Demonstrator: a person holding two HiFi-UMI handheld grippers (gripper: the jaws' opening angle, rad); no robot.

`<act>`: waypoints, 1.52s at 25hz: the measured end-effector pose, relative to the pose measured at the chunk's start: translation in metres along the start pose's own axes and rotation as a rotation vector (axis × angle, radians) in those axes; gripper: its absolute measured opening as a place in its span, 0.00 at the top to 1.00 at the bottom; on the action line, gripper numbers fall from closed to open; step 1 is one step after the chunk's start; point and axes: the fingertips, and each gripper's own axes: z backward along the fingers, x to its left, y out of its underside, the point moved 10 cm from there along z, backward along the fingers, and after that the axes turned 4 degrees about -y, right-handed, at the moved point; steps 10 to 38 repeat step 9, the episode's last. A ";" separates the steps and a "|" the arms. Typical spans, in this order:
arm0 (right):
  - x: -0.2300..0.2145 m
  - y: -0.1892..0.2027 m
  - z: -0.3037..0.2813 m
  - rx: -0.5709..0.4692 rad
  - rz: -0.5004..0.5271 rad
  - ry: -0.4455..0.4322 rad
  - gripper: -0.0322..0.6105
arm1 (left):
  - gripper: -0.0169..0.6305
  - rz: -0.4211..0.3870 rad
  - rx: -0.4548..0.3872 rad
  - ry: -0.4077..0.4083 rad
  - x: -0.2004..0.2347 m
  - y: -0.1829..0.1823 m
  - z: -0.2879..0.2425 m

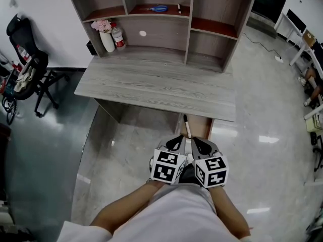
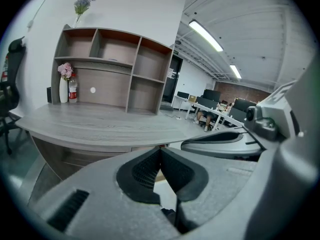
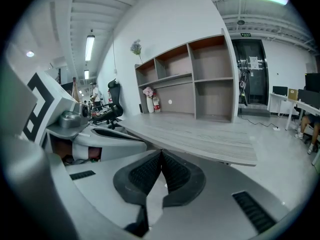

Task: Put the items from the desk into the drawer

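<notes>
The grey wooden desk carries a shelf unit. Under its front edge a drawer stands pulled out, and a black and white pen lies along its left side. A white vase of pink flowers and a small bottle stand at the desk's back left; blue scissors lie on a shelf. My left gripper and right gripper hover side by side over the drawer's near end. Both are shut with nothing between the pads, as the left gripper and right gripper show.
A black office chair stands left of the desk. White tables and a seated person's legs are at the far right. A small dark item lies beside the scissors. Shiny floor surrounds the desk.
</notes>
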 end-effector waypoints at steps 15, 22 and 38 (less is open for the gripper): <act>0.001 0.006 0.002 0.007 -0.011 0.005 0.95 | 0.97 -0.004 -0.006 0.005 -0.002 0.002 0.002; 0.001 0.006 0.002 0.007 -0.011 0.005 0.95 | 0.97 -0.004 -0.006 0.005 -0.002 0.002 0.002; 0.001 0.006 0.002 0.007 -0.011 0.005 0.95 | 0.97 -0.004 -0.006 0.005 -0.002 0.002 0.002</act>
